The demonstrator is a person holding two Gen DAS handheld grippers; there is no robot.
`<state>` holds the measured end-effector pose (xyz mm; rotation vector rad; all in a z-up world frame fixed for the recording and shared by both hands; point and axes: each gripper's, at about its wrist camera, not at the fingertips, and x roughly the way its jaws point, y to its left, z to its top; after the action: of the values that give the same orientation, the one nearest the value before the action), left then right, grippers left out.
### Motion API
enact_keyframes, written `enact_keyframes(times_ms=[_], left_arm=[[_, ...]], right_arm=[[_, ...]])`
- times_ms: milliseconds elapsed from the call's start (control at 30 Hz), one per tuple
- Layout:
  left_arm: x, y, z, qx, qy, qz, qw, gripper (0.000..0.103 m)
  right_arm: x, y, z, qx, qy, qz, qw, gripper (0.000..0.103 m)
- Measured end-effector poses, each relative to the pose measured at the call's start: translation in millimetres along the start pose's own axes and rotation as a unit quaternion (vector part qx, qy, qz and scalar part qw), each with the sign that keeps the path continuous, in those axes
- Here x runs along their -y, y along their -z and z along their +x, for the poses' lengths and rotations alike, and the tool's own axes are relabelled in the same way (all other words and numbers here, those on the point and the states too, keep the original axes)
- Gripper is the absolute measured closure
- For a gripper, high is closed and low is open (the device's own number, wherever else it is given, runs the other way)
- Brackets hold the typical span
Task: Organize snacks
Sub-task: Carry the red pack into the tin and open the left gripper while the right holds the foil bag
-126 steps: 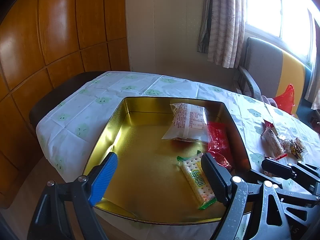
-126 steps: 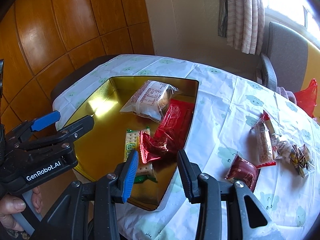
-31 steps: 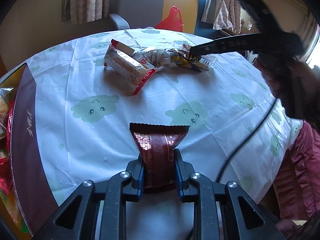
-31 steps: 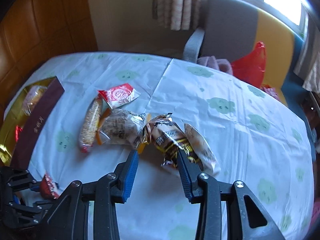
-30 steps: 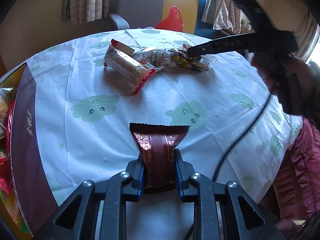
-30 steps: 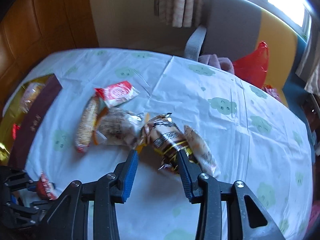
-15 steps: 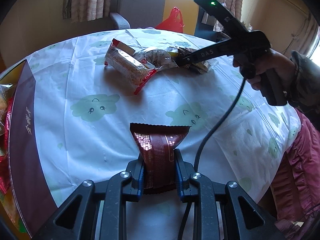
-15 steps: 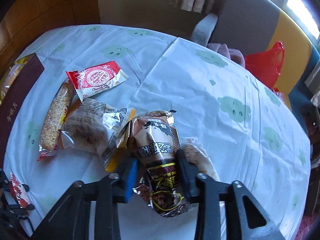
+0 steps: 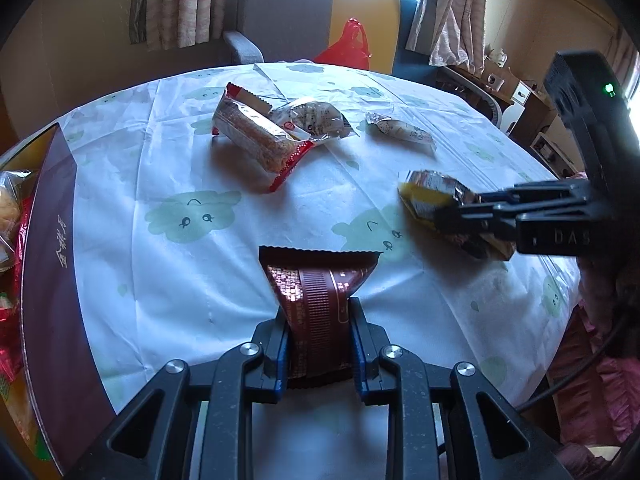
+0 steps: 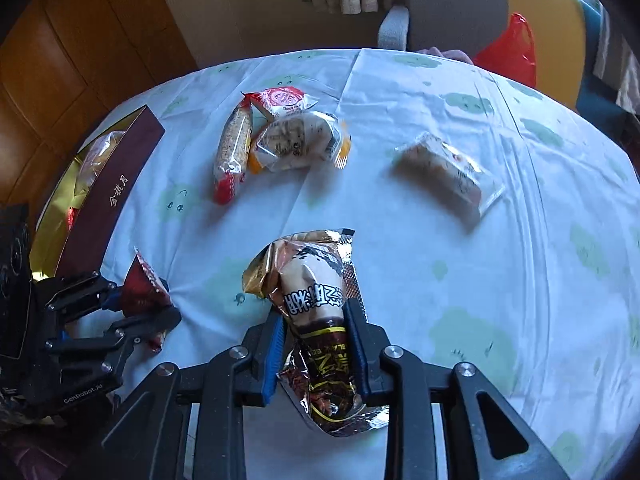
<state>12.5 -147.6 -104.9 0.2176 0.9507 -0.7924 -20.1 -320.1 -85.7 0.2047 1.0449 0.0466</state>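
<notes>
At the left edge the gold tin with its maroon side holds a clear-wrapped bun and red wrappers, only partly in view. Just right of it, the left gripper pinches a dark red packet with a zigzag top edge and a shiny dotted pattern; both pads press its sides and it hangs just over the tablecloth. Farther back lie a long cereal bar in a clear wrapper with red ends, a small red and white packet touching its far end, and a clear and orange cake pack against its right side. Right of these, apart, lies a clear-wrapped pastry. The right gripper is closing its jaws on a crinkly gold and brown foil pack with bold black characters, the pads pressing both sides, lifted clear of the cloth.

A second ago that foil pack lay in the pile against the cake pack and the pastry, with the right jaws standing open around it; now it is away from the pile, nearer the left gripper. The left gripper and its red packet have not moved.
</notes>
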Motion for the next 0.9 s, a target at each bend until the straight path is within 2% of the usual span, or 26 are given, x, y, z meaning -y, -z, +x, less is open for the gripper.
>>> enact_keyframes(times_ms=[200,400,500,700,833,900], left_arm=[[5,-1,1,-0.001,-0.016,0.005,0.9999,0.078],[8,-4,-1,-0.006,-0.029,0.012,0.9995,0.08],[8,-5,-6,-0.007,-0.017,0.002,0.9998,0.08],[8,-11,-37,0.027,-0.003,-0.007,0.9996,0.081],[-10,-18,-75,0.064,0.01,-0.042,0.997,0.08],[-29,-21,-98,0.086,0.003,-0.068,0.994,0.08]], right_arm=[[8,4,7,0.026,-0.006,0.039,0.999,0.07],[7,6,8,0.039,-0.004,0.04,0.998,0.069],[3,6,11,0.038,0.004,0.018,0.999,0.067],[-2,7,12,0.033,0.016,0.004,0.999,0.067],[-7,10,13,0.036,0.032,-0.011,0.999,0.067],[-11,10,14,0.031,0.042,-0.021,0.998,0.067]])
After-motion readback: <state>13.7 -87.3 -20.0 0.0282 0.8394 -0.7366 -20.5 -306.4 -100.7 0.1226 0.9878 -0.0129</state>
